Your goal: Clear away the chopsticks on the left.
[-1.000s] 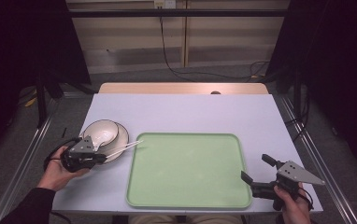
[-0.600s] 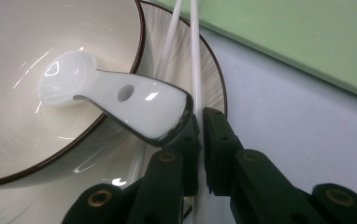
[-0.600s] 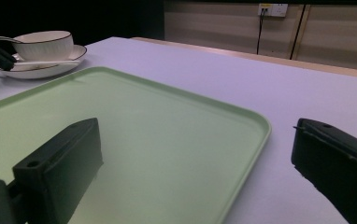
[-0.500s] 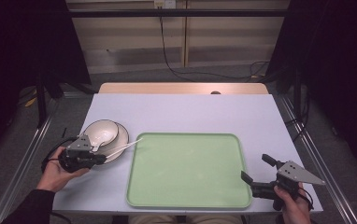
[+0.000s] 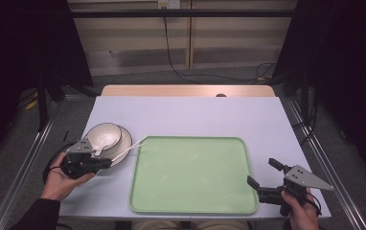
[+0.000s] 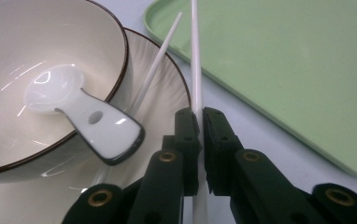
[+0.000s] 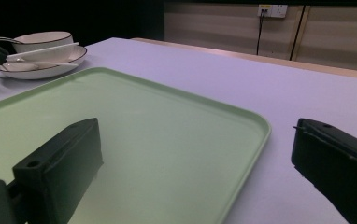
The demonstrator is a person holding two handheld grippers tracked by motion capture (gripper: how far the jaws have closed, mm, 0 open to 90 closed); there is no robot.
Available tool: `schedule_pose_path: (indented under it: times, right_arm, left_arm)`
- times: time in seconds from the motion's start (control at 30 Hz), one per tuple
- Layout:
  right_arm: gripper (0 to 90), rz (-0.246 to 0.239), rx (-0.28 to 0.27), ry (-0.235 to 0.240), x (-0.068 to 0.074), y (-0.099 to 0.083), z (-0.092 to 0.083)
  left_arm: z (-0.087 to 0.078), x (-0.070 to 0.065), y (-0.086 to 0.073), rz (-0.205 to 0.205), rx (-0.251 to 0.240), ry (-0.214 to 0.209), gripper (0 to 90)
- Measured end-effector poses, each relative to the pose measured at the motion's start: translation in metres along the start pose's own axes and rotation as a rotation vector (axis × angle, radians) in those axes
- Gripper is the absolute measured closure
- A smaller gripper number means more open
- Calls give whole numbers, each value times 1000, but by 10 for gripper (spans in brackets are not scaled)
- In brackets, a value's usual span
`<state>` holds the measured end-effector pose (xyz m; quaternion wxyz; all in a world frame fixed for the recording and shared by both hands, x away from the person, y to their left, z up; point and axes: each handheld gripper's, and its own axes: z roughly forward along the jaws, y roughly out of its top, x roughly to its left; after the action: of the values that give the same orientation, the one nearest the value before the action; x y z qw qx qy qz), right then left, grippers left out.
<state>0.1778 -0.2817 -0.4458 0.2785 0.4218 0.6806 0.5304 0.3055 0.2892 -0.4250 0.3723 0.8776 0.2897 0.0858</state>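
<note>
The left gripper (image 6: 199,122) is clenched on 1 white chopstick (image 6: 196,65), its jaws pinching the stick near its lower end at the bottom centre of the left gripper view. A 2nd chopstick (image 6: 157,65) lies free just to its left, resting on the plate (image 6: 169,93). The plate carries a bowl (image 6: 36,60) with a white spoon (image 6: 85,114) inside, at the upper left of that view.

The step looks like lifting the held chopstick off the plate and carrying it to the green tray (image 5: 193,175). To do it well, keep the pinch firm and raise the stick before swinging it toward the right of the frame, so its far tip clears the tray rim. It should also stay off the free chopstick and the spoon handle, which sit close by.

The right gripper (image 5: 266,178) waits at the lower right of the high view with its jaws spread and nothing between them.

The high view places everything: crockery at centre left, the tray in the middle, 1 gripper low on each side. The left gripper view alone makes the pinch plain. The right gripper view shows the tray's raised rim (image 7: 249,140) from low down.
</note>
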Motion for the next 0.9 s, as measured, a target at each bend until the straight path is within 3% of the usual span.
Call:
schedule_pose_path:
  times: [0.2,0.3,0.43,0.77,0.9]
  right_arm:
    - [14,-3,-2,0,0,0,0]
    - [14,-2,-5,-2,0,0,0]
    - [14,-4,-4,0,1,0,0]
    - [14,-4,-6,2,1,0,0]
    - [14,-8,-7,3,0,0,0]
  left_arm:
    - [-1,-10,-1,-33,-32,4,852]
    - [0,-16,0,-51,-22,10,852]
    - [1,-23,0,-55,-40,3,852]
    - [-1,-43,-2,-102,-57,48,852]
    - [-1,-51,-3,-120,-76,46,852]
